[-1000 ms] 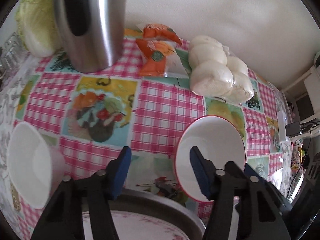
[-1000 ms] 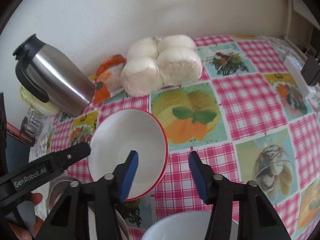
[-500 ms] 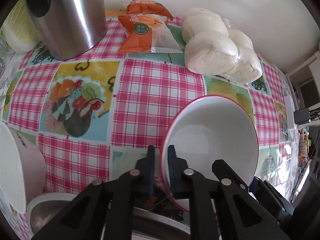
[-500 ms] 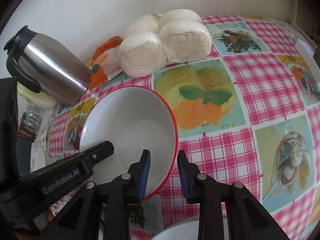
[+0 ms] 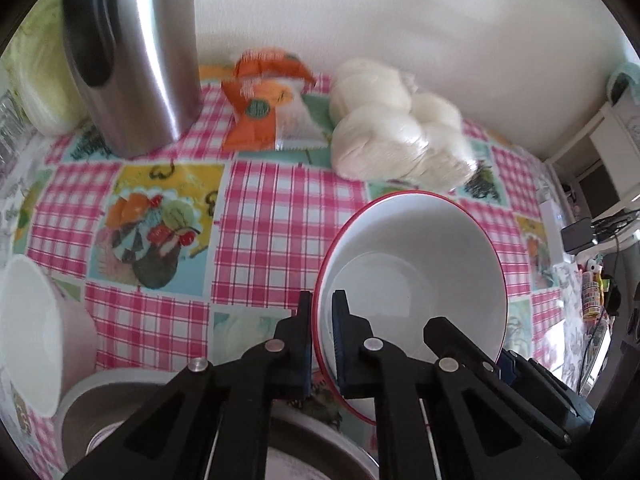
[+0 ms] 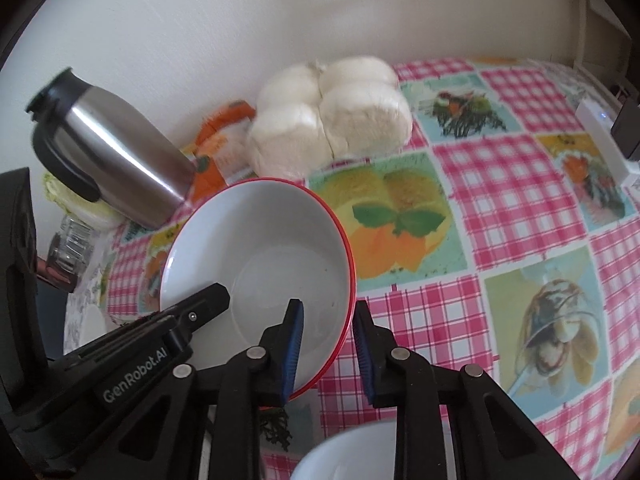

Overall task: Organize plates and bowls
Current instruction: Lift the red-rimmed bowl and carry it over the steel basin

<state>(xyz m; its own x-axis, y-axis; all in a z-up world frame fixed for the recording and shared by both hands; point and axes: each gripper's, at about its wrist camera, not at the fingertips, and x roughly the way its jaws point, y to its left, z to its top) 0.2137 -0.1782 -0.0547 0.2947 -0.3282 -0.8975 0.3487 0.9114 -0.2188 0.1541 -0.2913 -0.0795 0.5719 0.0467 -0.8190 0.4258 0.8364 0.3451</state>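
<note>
The red-rimmed bowl (image 5: 416, 264) is seen in the left wrist view tilted up off the checked tablecloth (image 5: 276, 200), its near wall pinched between the closed jaws of the left gripper (image 5: 322, 344). Behind it a steel jug (image 5: 132, 52), an orange packet (image 5: 268, 108) and a bag of white buns (image 5: 396, 140) are ranged along the wall, with a white bowl (image 5: 32, 320) at the left edge and a metal dish (image 5: 120, 412) underneath. In the right wrist view the right gripper (image 6: 326, 344) is set astride the bowl's opposite rim; its jaws have just been closing, yet a gap is visible at the outer pad, so no firm grip is judged. The pick-up step appears in hand; next, a lift and a carry onto another dish are called for. A light, cluttered room is suggested.
</note>
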